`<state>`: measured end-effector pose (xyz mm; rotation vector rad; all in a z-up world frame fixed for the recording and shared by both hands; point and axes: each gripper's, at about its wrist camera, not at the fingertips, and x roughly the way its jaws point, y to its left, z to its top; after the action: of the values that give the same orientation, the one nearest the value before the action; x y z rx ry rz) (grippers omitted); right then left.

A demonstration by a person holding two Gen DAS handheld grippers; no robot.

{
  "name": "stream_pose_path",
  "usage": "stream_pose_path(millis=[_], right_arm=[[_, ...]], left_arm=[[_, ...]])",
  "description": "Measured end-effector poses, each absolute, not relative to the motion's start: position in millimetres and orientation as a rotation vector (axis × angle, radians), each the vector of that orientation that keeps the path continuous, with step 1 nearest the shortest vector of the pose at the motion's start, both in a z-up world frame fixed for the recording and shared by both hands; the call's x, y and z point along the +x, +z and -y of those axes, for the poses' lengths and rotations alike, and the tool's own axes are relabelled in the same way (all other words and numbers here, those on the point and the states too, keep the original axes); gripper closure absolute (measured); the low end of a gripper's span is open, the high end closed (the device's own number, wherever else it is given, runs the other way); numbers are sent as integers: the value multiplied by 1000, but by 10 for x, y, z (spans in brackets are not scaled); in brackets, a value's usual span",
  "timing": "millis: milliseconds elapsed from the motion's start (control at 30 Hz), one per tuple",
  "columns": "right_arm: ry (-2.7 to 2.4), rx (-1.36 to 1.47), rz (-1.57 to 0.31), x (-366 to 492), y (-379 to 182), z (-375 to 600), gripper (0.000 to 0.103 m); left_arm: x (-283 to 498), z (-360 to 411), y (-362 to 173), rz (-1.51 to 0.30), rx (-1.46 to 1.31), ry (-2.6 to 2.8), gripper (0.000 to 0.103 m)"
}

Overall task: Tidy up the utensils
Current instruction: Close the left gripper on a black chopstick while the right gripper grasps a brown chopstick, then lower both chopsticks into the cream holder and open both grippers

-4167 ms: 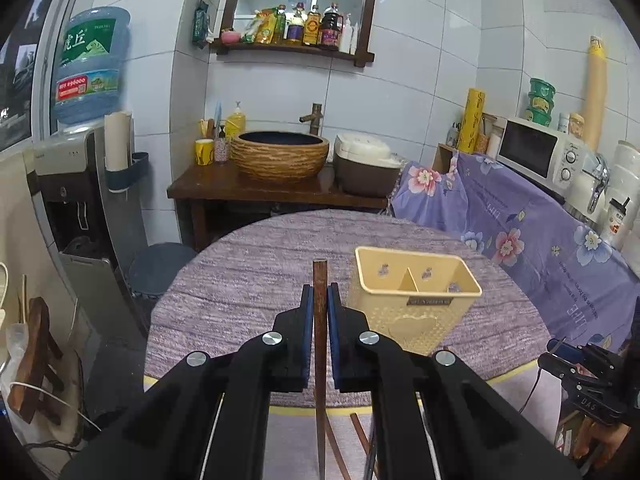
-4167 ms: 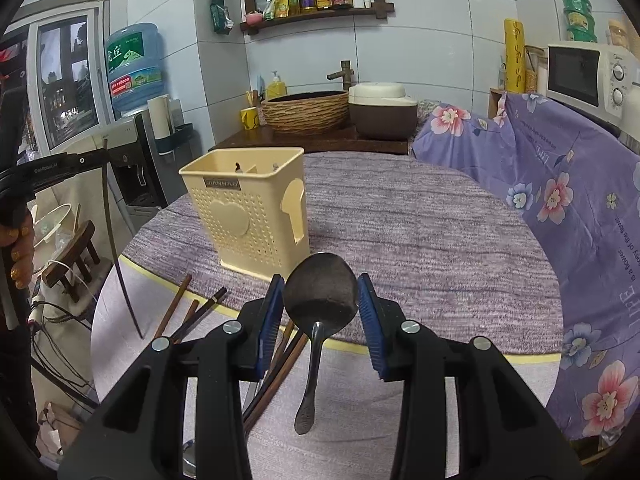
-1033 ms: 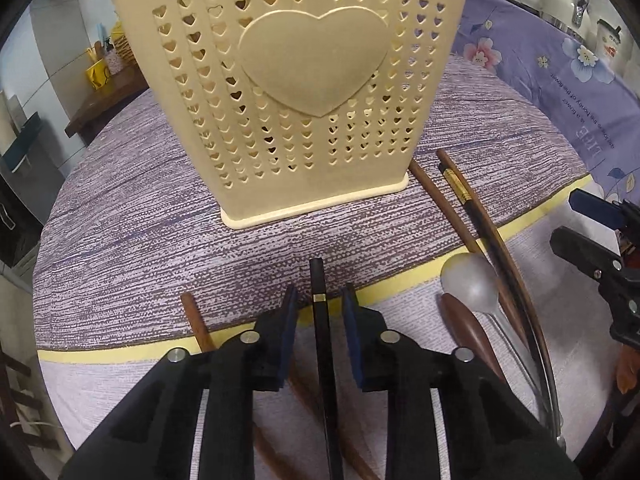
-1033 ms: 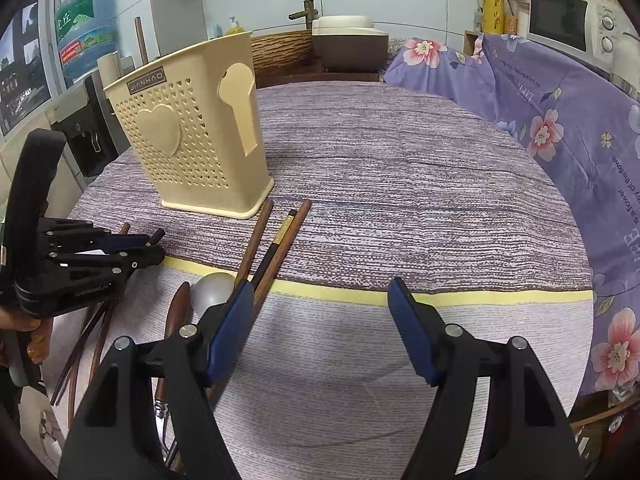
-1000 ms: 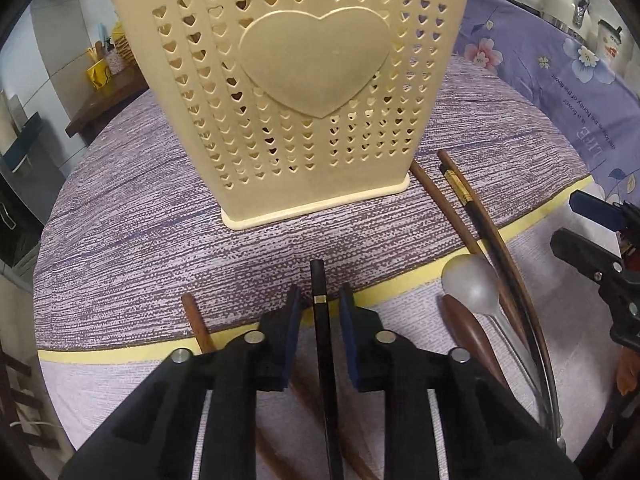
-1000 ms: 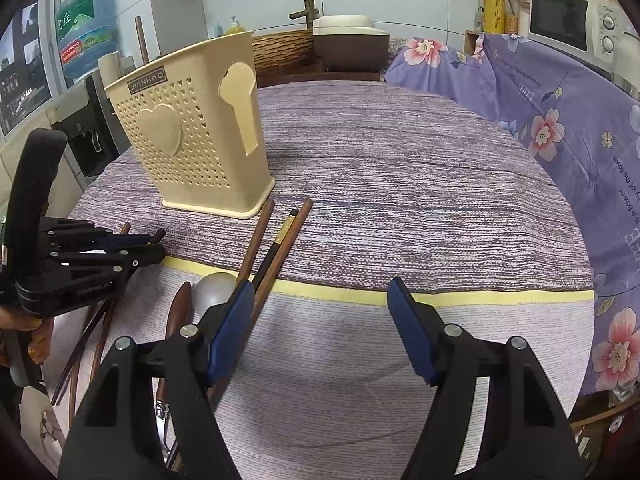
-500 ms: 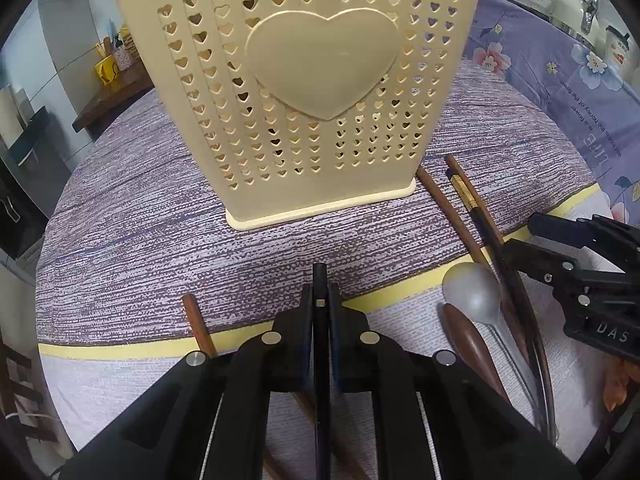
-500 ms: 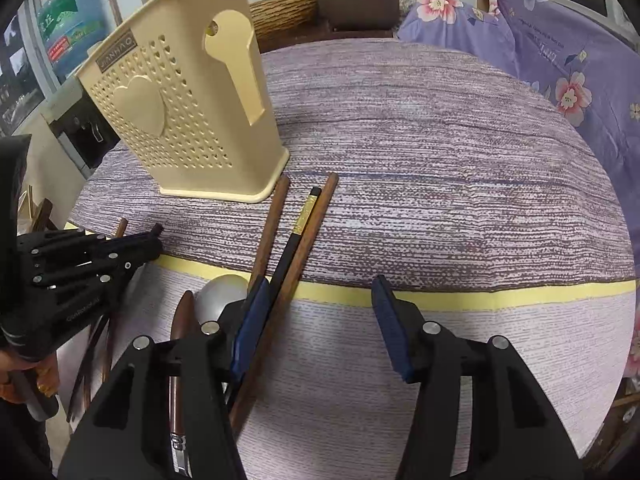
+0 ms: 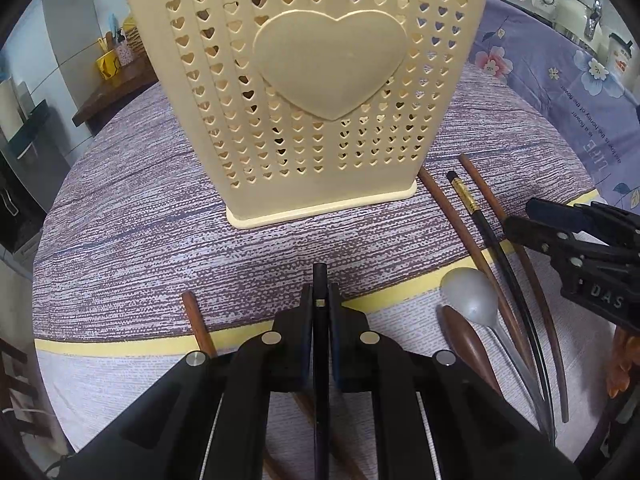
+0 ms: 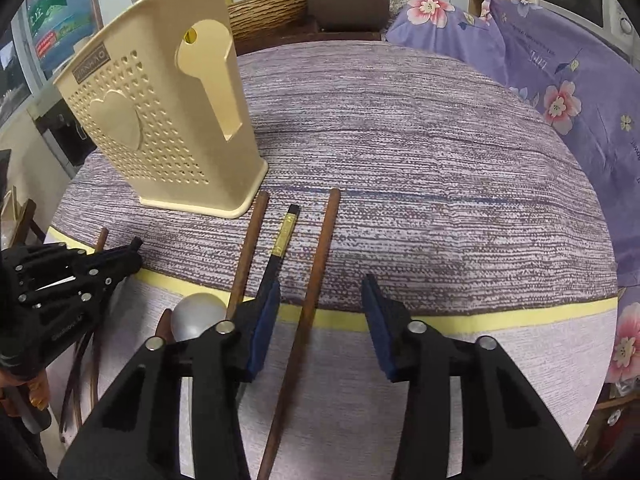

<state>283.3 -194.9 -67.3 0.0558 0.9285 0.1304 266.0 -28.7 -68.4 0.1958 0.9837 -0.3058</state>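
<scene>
On the round table's purple woven cloth (image 9: 132, 216), the loose brown chopstick (image 9: 195, 322) lies furthest left, at about ten o'clock from the left gripper (image 9: 320, 304), part-hidden under its arm. That gripper is clamped on a black chopstick (image 9: 320, 280), whose blunt end pokes out just ahead of the pads toward twelve o'clock; the grip near that end probably leaves most of the length free to drop tip-first into a holder. Directly ahead at twelve o'clock stands the cream utensil holder (image 9: 320, 92), upright, its heart-pierced wall facing the camera, close enough that the lift should be short. To the right, at about two o'clock, three sticks fan out from the holder's corner: a brown one touching its base, a black gold-banded chopstick (image 9: 466, 196) in the middle, and another brown chopstick (image 10: 316, 276) outermost. A metal spoon (image 9: 468, 294) lies bowl-up beside a dark wooden handle (image 9: 464, 332), both just beside those sticks. The right gripper (image 10: 320, 312) hovers over this group with its jaws spread wide and nothing between the pads; in its own view the outer brown chopstick runs along the gap toward twelve o'clock, nearer the left pad, which suggests it is lining up for that stick. The spoon sits at its ten o'clock, partly behind the left finger.
</scene>
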Motion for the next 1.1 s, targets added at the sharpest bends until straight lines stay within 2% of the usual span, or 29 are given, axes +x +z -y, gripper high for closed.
stream_pose_path(millis=[233,467,800,1100], right_arm=[[99,55,-934,3018,-723,1925,73],[66,23,-913,3228,-732,1869,93],[134,148,-889,3221,-637,2082,94],[258,305,-696,2882,3,2476,94]], left_arm=[[2661,307,-687,-982,207,-299,94],[2697,354,-685,-986,210,-286,94],[2670,279,-463,-926,149,-289,94],[2416,-65,232,-741,30,-285,94]])
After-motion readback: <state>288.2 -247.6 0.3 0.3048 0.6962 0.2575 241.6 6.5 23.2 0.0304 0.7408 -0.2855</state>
